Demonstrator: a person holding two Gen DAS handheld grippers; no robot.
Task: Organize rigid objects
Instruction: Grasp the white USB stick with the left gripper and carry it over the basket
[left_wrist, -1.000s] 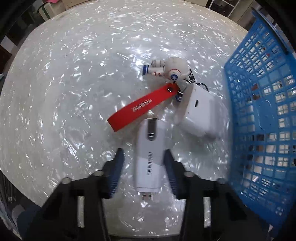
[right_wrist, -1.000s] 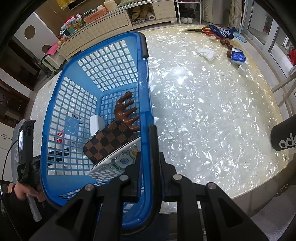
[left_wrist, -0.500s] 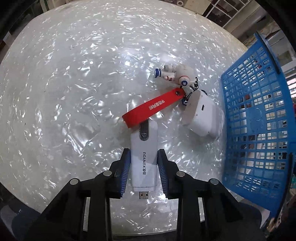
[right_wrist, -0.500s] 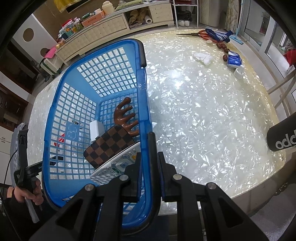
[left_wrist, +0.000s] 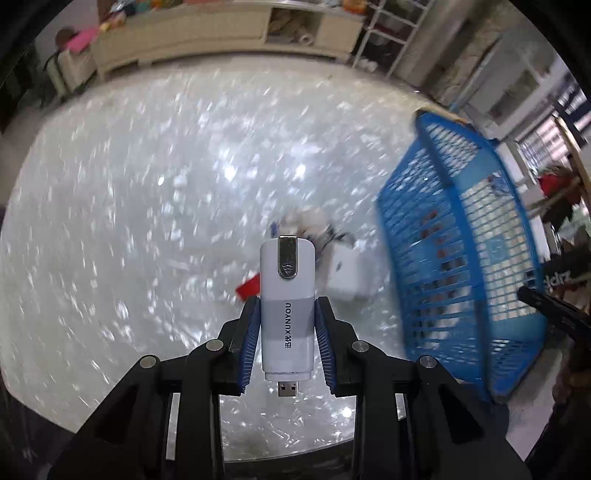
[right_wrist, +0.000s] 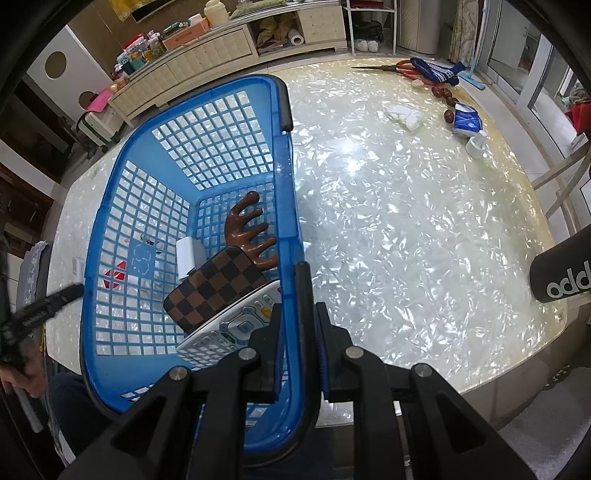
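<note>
My left gripper (left_wrist: 287, 334) is shut on a white USB dongle (left_wrist: 287, 295) with a silver clip, held clear above the pearly tabletop (left_wrist: 147, 221). Below it, blurred, lie a white case (left_wrist: 345, 275), a red strap (left_wrist: 248, 287) and a small white figure (left_wrist: 306, 221). The blue basket (left_wrist: 461, 258) stands to the right. My right gripper (right_wrist: 298, 328) is shut on the blue basket's rim (right_wrist: 286, 184). Inside the basket (right_wrist: 122, 221) lie a checkered wallet (right_wrist: 218, 284), a brown comb (right_wrist: 251, 229), a remote control (right_wrist: 236, 328) and a white block (right_wrist: 186, 256).
At the table's far right lie scissors (right_wrist: 391, 68), a striped sock (right_wrist: 439, 74), a white cloth (right_wrist: 404, 116), brown beads (right_wrist: 445, 94) and a blue packet (right_wrist: 467, 123). A black sleeve with white lettering (right_wrist: 565, 273) reaches in at right. A low cabinet (right_wrist: 221, 48) runs behind the table.
The left jaws closed on the dongle and lifted it off the table; the keychain and case dropped away below. The right gripper and basket stayed still.
</note>
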